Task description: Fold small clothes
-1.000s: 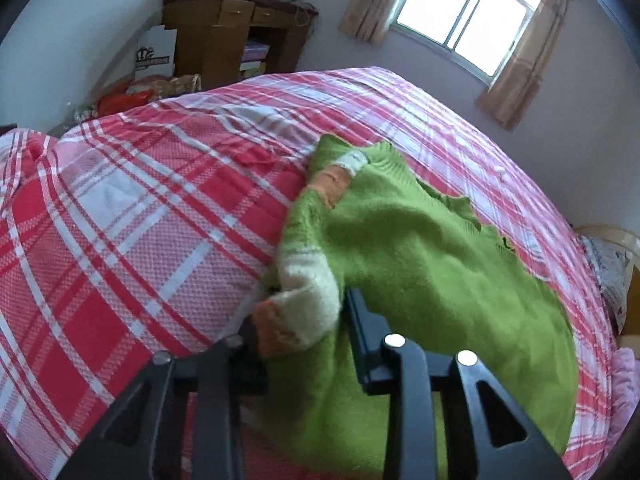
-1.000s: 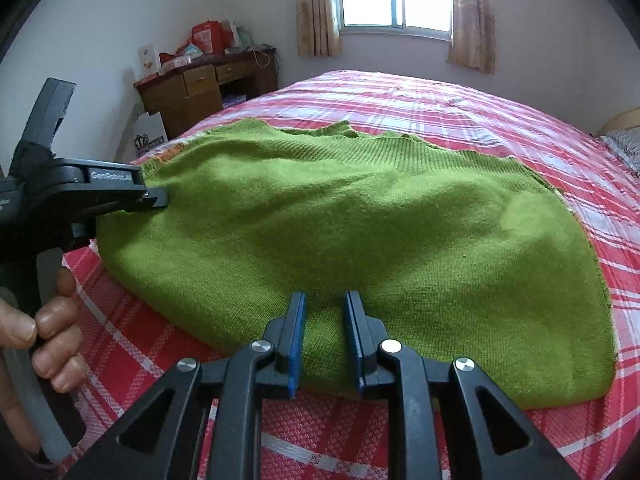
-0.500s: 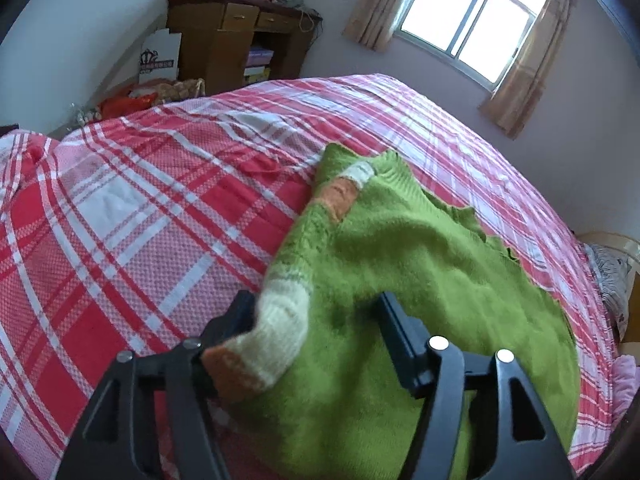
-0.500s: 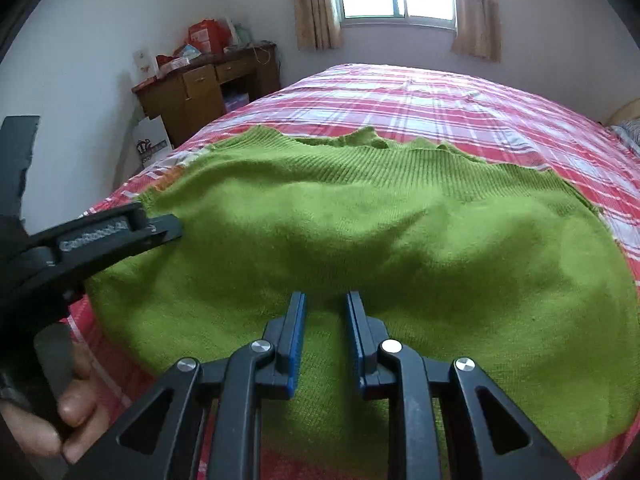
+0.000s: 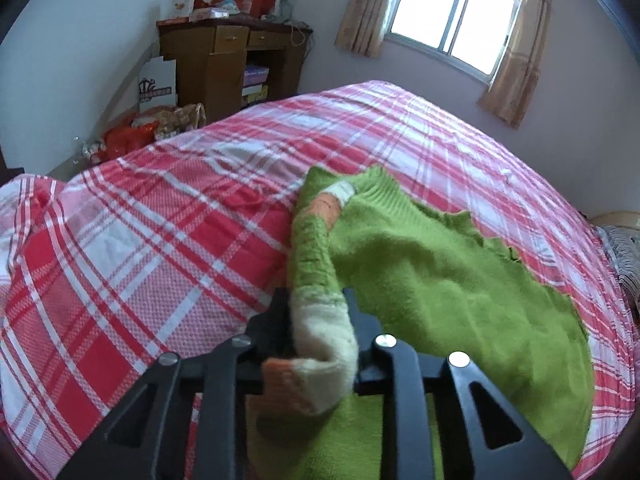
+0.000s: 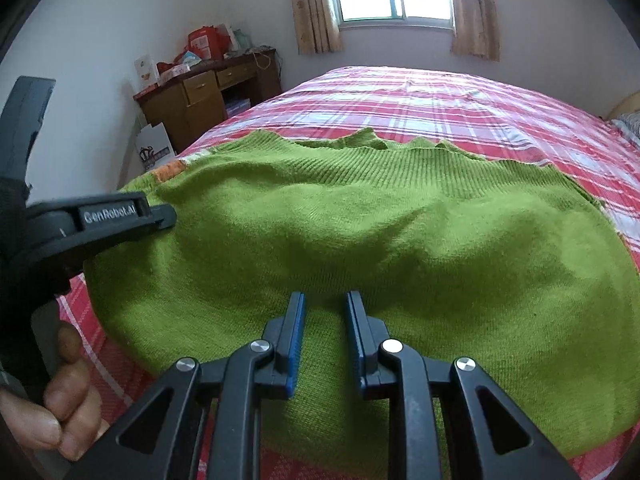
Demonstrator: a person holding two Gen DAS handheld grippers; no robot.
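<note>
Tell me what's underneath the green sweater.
The green sweater lies on the red plaid bedspread, which shows all around it. Whatever else might lie beneath is covered by the knit.

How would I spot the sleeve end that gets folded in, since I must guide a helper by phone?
Start at the red and white plaid bedspread covering the bed, then find the green knitted sweater lying flat on it. Along the sweater's left edge runs a sleeve ending in the cream and orange cuff, pinched in the left tool. It is the only part there that is not green.
</note>
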